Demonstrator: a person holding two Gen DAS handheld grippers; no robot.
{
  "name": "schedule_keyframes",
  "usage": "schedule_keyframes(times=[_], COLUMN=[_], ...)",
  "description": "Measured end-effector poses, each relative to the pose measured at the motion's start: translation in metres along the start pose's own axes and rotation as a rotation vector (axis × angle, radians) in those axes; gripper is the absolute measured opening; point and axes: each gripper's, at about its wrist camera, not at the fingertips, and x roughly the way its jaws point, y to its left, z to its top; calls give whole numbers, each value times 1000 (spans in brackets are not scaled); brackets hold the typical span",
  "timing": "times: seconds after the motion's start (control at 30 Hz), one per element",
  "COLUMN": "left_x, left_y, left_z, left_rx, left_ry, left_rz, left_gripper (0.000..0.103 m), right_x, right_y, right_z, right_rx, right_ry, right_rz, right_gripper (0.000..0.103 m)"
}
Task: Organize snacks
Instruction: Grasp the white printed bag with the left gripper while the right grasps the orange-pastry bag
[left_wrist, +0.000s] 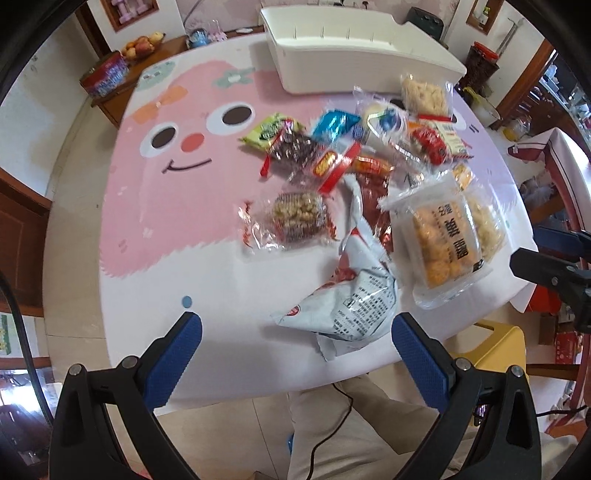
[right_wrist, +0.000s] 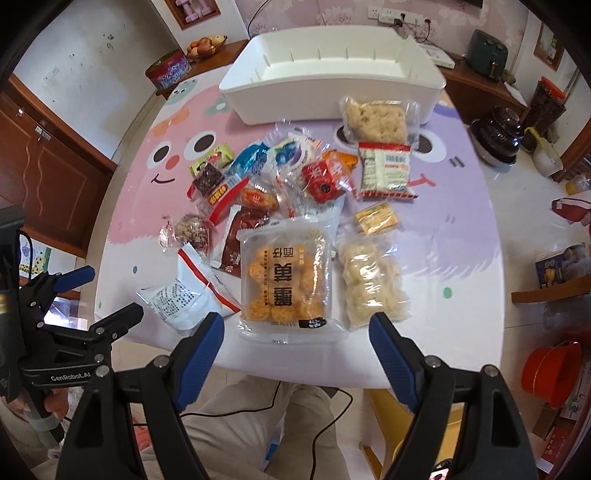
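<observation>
1. The tabletop (right_wrist: 461, 236), covered in a pink and lilac cartoon-face cloth, has its near edge just ahead of both grippers; a person's beige-trousered legs (right_wrist: 236, 417) and a yellow stool (left_wrist: 495, 343) lie below that edge.
2. Bare cloth lies open on the pink left side and on the lilac right side; the snack pile fills the middle.
3. A white rectangular plastic bin (right_wrist: 332, 85), open-topped with slotted inner walls, stands at the far side of the tabletop, with a clear pack of pale rice cake (right_wrist: 376, 118) touching its front wall.
4. Nearest the edge lie a clear pack of orange puffed balls with black lettering (right_wrist: 284, 277), a clear bag of pale puffs (right_wrist: 373, 284) just beside it, and a crumpled white and red printed wrapper (right_wrist: 188, 295) to its left.
5. The left gripper (left_wrist: 295, 332) hovers over the near edge with its blue-padded jaws spread wide, empty; the white wrapper lies between and just beyond the tips.
6. The right gripper (right_wrist: 295, 328) is likewise spread wide and empty, touching nothing, its tips flanking the orange pack's near end.
</observation>
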Motion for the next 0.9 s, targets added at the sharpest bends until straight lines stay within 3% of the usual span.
schedule_keyframes(times=[0.3, 0.6, 0.8, 0.9], left_x=[40, 70, 90, 99], left_y=[-17, -25, -22, -18], left_z=[-2, 2, 1, -1], left_rx=[87, 96, 64, 28], left_ry=[60, 100, 139, 169], left_rz=[-25, -55, -65, -91], left_gripper=[102, 102, 95, 84], right_x=[50, 86, 107, 118], right_y=[3, 2, 17, 25], right_z=[5, 15, 22, 30], right_rx=[30, 44, 22, 17], right_ry=[59, 93, 127, 144], right_rz=[40, -9, -4, -13], right_gripper=[81, 81, 82, 82])
